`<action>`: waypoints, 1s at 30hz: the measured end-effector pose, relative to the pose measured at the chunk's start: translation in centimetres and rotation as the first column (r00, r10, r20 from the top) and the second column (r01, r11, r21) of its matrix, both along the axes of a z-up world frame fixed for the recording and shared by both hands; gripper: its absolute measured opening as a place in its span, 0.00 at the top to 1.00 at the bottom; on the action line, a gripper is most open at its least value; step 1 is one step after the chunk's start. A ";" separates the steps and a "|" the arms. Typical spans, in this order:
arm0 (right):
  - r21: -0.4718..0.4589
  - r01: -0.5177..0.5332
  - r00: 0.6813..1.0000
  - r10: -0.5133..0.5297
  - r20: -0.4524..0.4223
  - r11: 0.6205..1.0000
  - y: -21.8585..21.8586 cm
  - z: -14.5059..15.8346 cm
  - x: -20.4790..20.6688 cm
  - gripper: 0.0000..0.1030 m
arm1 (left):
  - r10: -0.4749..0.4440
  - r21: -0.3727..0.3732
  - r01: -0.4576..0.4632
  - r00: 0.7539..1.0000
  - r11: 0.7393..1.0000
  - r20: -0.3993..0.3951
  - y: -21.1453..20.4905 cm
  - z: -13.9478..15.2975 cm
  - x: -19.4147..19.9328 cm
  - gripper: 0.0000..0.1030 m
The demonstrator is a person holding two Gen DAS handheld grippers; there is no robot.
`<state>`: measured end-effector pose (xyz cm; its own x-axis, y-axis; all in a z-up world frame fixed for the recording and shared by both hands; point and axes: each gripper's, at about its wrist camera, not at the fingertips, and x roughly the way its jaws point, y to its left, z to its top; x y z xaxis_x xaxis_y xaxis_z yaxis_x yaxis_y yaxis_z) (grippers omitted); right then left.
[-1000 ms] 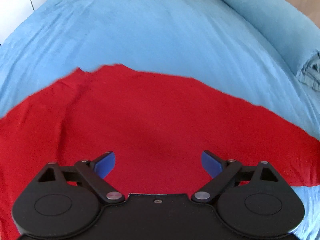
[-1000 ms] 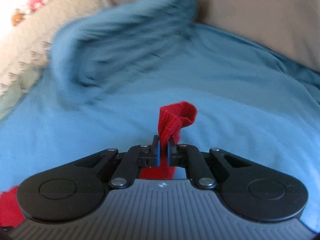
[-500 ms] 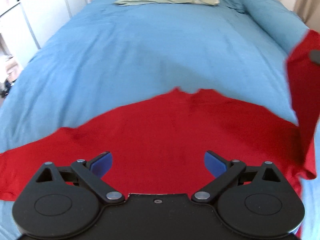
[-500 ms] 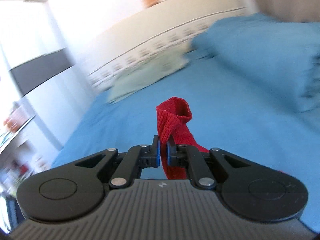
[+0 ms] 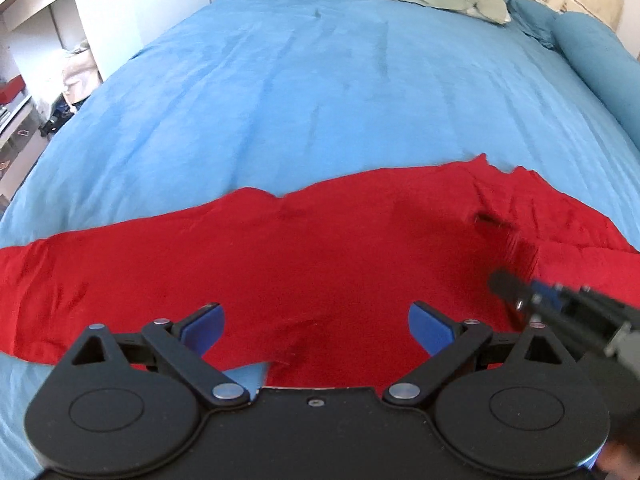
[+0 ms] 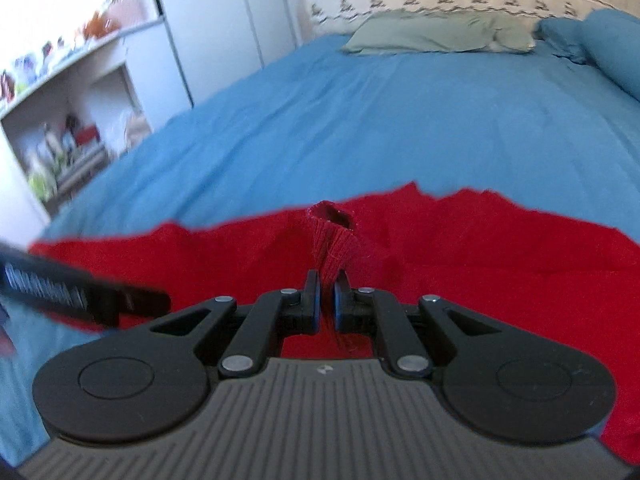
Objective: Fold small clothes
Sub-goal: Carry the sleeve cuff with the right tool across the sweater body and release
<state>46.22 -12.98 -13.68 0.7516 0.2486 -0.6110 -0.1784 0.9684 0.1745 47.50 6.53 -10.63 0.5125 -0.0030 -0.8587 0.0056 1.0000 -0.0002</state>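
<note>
We have the red garment [image 5: 320, 256] spread across the near end of the blue bed [image 5: 340, 92], and our right claw [image 6: 327, 302] is clamped on a ribbed cuff [image 6: 334, 236] that sticks up from between its nearly closed jaws. Our left claw [image 5: 316, 326] stands wide open above the near hem, its blue pads [image 5: 202, 326] well apart and holding nothing.

What has changed in the last second is the right side. A second ago the cuff was out over bare blue bedding by the rolled duvet [image 5: 596, 56], well away from the garment's body; half a second ago it was raised, with the sleeve hanging as a red strip at the right edge of the left view. Now the right claw has swung in over the garment itself (its tip [image 5: 520, 292] shows in the left view, just beside our open left claw), and red cloth lies under and around it. The far right part of the garment is rumpled where the sleeve has been carried across.

We judge this to be the sleeve fold in hand: the sleeve brought inward over the body. The left claw has kept open throughout and only shifted its view. What remains, as we read it, is to lay the cuff down flat and let go, and the creases near it may need smoothing. The pillow [image 6: 436, 34] at the head of the bed plays no part.
</note>
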 end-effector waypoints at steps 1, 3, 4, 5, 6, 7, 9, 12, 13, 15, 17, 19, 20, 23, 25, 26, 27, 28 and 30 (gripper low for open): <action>-0.012 -0.011 1.000 0.011 -0.003 1.000 0.5 -0.6 -0.7 0.79 | 0.002 -0.003 -0.002 1.000 1.000 0.002 0.3 -0.1 0.1 0.03; -0.041 -0.037 0.999 0.037 -0.008 0.998 1.4 -1.6 0.4 0.79 | 0.005 -0.020 -0.005 1.000 1.000 0.007 0.8 -0.1 0.0 0.03; -0.054 -0.056 0.998 0.056 -0.008 0.997 1.8 -2.0 0.1 0.79 | 0.006 -0.027 -0.005 1.000 1.000 0.009 0.9 -0.1 -0.1 0.03; -0.067 -0.072 0.997 0.071 -0.008 0.995 2.5 -2.5 -0.3 0.79 | 0.005 -0.031 -0.004 1.000 0.999 0.011 0.7 -0.1 -0.2 0.03; -0.080 -0.088 0.996 0.088 -0.008 0.993 2.7 -2.7 -0.6 0.79 | 0.004 -0.033 -0.003 1.000 0.999 0.009 0.7 -0.1 -0.2 0.03; -0.094 -0.104 0.995 0.103 -0.011 0.990 3.2 -3.2 -0.6 0.78 | 0.001 -0.036 -0.001 1.000 0.999 0.008 1.1 -0.3 0.4 0.03; -0.114 -0.127 0.992 0.126 -0.015 0.985 3.6 -3.9 -0.6 0.74 | -0.005 -0.040 0.005 1.000 0.999 0.005 0.9 -0.3 0.5 0.03; -0.122 -0.165 0.986 0.164 -0.016 0.979 4.0 -4.4 -0.9 0.68 | -0.013 -0.048 0.014 1.000 0.999 0.006 0.3 -0.2 0.7 0.03; -0.129 -0.180 0.984 0.179 -0.015 0.975 4.0 -4.3 -1.0 0.58 | -0.018 -0.052 0.018 1.000 0.998 0.007 0.2 0.0 0.7 0.03; -0.150 -0.212 0.977 0.212 -0.017 0.966 4.2 -4.2 -1.2 0.31 | -0.030 -0.054 0.031 0.999 0.998 0.013 -0.3 0.3 0.8 0.03; -0.159 -0.221 0.975 0.223 -0.003 0.962 3.8 -3.8 -1.6 0.13 | -0.050 -0.061 0.051 0.999 0.997 0.015 -0.9 0.7 0.9 0.03; -0.168 -0.235 0.971 0.240 0.009 0.957 2.8 -3.0 -2.2 0.09 | -0.096 -0.097 0.096 0.995 0.991 0.010 -1.6 0.8 0.9 0.03; -0.173 -0.241 0.969 0.246 0.006 0.955 2.3 -2.7 -2.4 0.09 | -0.129 -0.129 0.128 0.992 0.983 0.001 -2.1 0.8 1.0 0.03; -0.182 -0.243 0.969 0.245 -0.011 0.953 -0.1 -1.5 -3.6 0.08 | -0.213 -0.162 0.208 0.977 0.965 -0.011 -4.2 -0.3 0.9 0.03; -0.175 -0.249 0.968 0.249 -0.026 0.952 -1.7 -0.8 -4.0 0.08 | -0.239 -0.143 0.236 0.971 0.961 -0.005 -5.4 -1.4 0.8 0.03; -0.177 -0.248 0.969 0.246 -0.029 0.953 -2.4 -0.5 -4.6 0.08 | -0.239 -0.136 0.236 0.971 0.962 -0.006 -5.9 -2.1 0.8 0.04; -0.180 -0.243 0.970 0.241 -0.033 0.953 -3.2 -0.4 -5.1 0.08 | -0.233 -0.138 0.230 0.972 0.963 -0.010 -6.1 -2.7 0.8 0.07; -0.183 -0.239 0.971 0.236 -0.036 0.954 -3.9 -0.3 -5.5 0.08 | -0.221 -0.147 0.216 0.975 0.965 -0.014 -6.1 -3.3 0.9 0.12; -0.185 -0.227 0.974 0.223 -0.041 0.956 -5.0 -0.5 -6.5 0.08 | -0.171 -0.179 0.164 0.985 0.970 -0.026 -5.9 -4.4 1.2 0.20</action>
<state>39.76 -18.01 -14.18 0.6771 0.2898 -0.6764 -0.3936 0.9193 -0.0002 48.69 0.67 -15.03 0.4565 -0.2386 -0.8571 0.1691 0.9691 -0.1797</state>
